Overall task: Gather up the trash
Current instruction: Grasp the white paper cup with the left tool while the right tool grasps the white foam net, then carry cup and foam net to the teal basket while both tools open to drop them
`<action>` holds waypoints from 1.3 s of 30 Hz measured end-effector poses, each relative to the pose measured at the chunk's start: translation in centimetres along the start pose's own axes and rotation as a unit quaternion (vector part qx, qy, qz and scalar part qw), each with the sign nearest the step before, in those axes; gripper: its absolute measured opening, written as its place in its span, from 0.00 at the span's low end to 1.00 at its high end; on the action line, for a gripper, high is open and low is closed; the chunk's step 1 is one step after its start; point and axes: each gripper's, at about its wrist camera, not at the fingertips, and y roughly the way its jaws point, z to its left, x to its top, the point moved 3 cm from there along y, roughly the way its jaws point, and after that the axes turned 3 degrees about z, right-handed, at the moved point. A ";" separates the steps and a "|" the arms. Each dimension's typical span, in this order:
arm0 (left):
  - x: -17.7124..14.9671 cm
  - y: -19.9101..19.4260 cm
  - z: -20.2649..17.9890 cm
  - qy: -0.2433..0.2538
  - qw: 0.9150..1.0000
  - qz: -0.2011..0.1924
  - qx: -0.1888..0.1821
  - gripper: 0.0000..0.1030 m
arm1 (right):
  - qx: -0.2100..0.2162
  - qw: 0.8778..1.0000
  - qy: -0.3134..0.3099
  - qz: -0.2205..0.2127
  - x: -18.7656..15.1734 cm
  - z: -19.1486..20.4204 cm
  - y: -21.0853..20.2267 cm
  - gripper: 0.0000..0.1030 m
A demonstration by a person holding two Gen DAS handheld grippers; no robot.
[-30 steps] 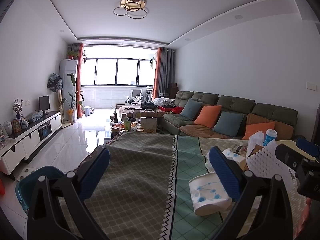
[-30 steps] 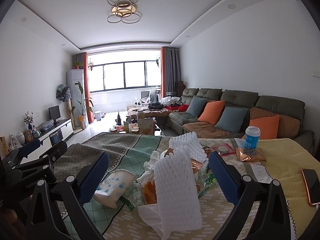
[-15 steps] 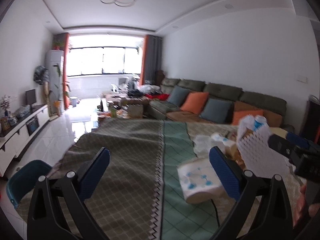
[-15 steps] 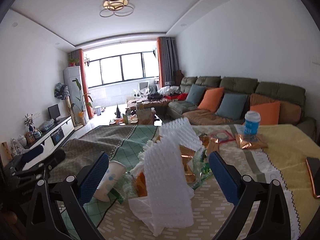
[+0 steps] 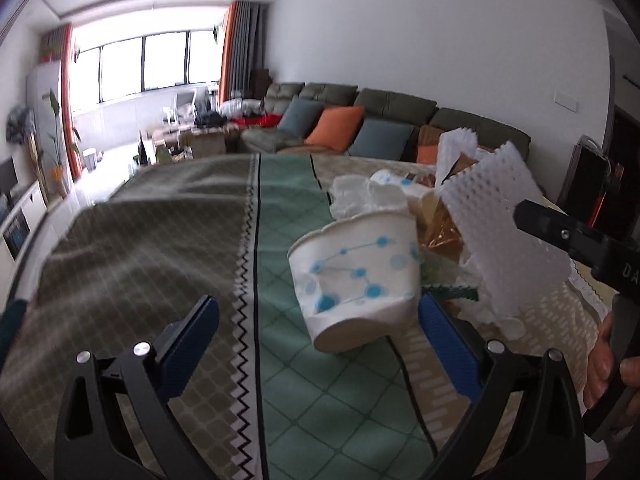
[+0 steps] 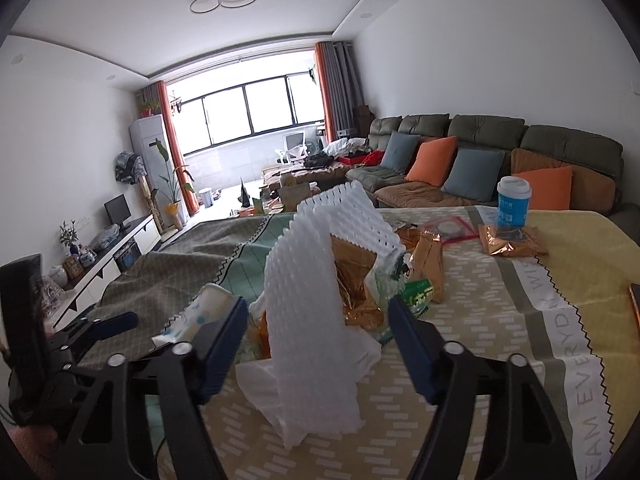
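A heap of trash lies on the clothed table (image 6: 500,320). Its tallest piece is a white foam net sheet (image 6: 312,320) standing upright, with gold wrappers (image 6: 352,280) and a green packet (image 6: 418,294) behind it. My right gripper (image 6: 318,342) straddles the foam net; its jaws are closing, with gaps still showing on both sides. A white paper cup with blue dots (image 5: 356,276) lies on its side. My left gripper (image 5: 320,340) is open, and the cup sits between its fingers, near the right one. From the left wrist view the foam net (image 5: 508,232) rises to the right.
A blue cup with a white lid (image 6: 514,202) stands on a gold wrapper (image 6: 512,242) at the back right. A phone (image 6: 634,304) lies at the table's right edge. Crumpled white tissue (image 5: 368,196) sits behind the paper cup. A sofa with cushions (image 6: 472,160) is beyond.
My left gripper has dipped and moved in on the paper cup, which now lies between its fingers. My right gripper's jaws have narrowed around the foam net.
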 end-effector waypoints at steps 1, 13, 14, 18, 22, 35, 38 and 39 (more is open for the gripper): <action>-0.1 0.2 0.1 -0.002 1.000 0.002 -0.006 0.91 | 0.004 1.000 0.000 0.003 -0.1 0.1 0.0 0.58; -0.6 0.3 0.1 -0.010 0.998 0.013 -0.060 0.56 | 0.048 0.999 -0.001 0.018 0.4 -0.3 -0.1 0.12; -0.5 0.1 0.1 -0.010 0.998 0.012 -0.061 0.56 | 0.051 0.999 -0.004 0.015 0.6 -0.1 -0.4 0.12; -0.4 -0.8 0.6 -0.013 0.998 0.005 -0.061 0.56 | 0.069 0.997 -0.015 0.004 1.5 -0.1 -0.8 0.12; -0.4 -2.1 1.6 -0.024 0.998 -0.005 -0.063 0.55 | 0.090 0.995 -0.030 -0.010 2.6 0.9 -1.8 0.12; -0.7 -8.2 7.6 -0.071 0.996 -0.046 -0.007 0.55 | 0.190 0.981 -0.048 0.001 4.9 6.3 0.4 0.12; -1.0 -9.7 9.4 -0.082 0.995 -0.055 0.020 0.55 | 0.220 0.973 -0.063 0.014 5.3 8.6 2.0 0.12; -1.0 -10.3 10.2 -0.088 0.994 -0.059 0.033 0.55 | 0.230 0.971 -0.067 0.018 5.3 9.5 2.3 0.12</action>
